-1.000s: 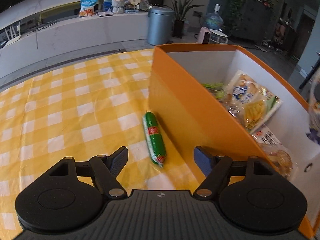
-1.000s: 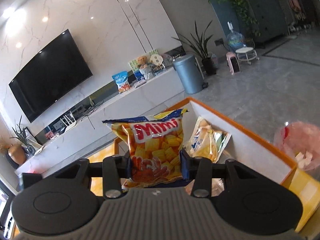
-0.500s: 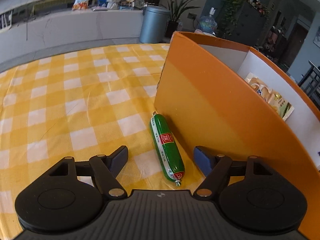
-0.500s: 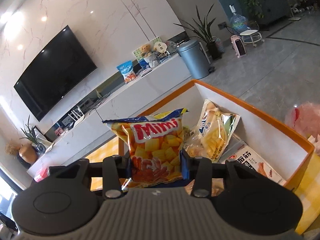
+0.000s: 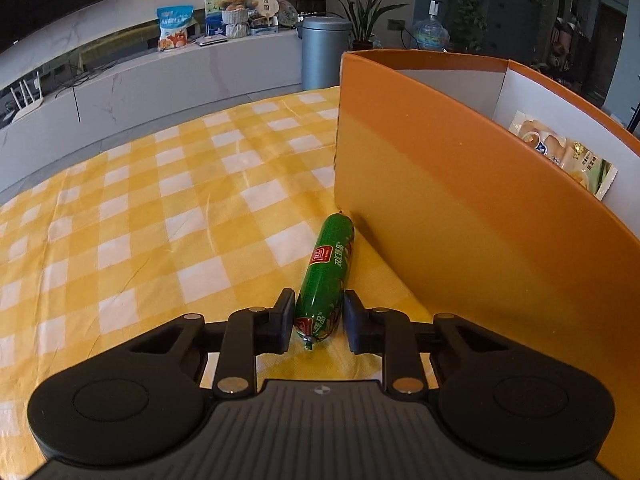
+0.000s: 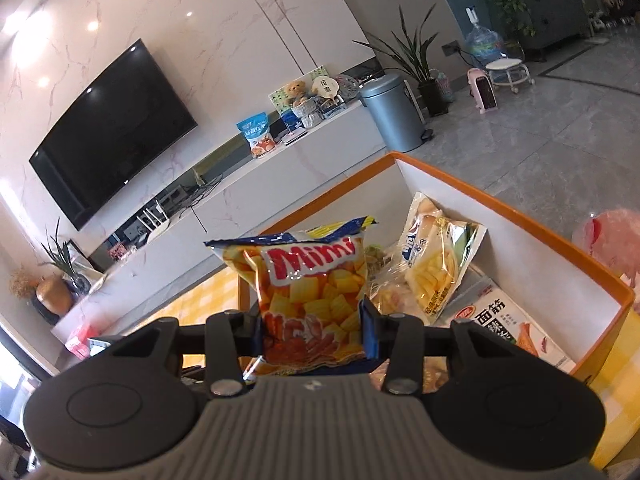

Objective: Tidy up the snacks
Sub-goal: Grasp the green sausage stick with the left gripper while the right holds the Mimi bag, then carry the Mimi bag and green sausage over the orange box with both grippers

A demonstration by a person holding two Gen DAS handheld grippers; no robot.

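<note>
Right, the left gripper (image 5: pixel 318 322) is down on the yellow checked tablecloth (image 5: pixel 160 216), and its jaws have just been closing around the near end of the green sausage (image 5: pixel 329 276). The left finger sits against the wrapper; on the other side a thin gap seems to remain, so whether the pinch is firm I cannot tell. The sausage lies flat on the cloth, its far tip just beside the corner of the orange box (image 5: pixel 460 200), its length running along the box's outer wall.

Over on the right, the right gripper (image 6: pixel 312 336) is pinching a bag of Mimi chips (image 6: pixel 316 292) by its lower part, both pads pressed into the sides of the packet. The bag stands upright above the near side of the orange box (image 6: pixel 520 220).

Inside the box a clear packet of pastries (image 6: pixel 432 264) leans against the far white wall, and a flat white snack carton (image 6: pixel 508 328) lies on the bottom, just beside it. The same pastry packet (image 5: pixel 560 152) peeks over the rim in the left view.
</note>
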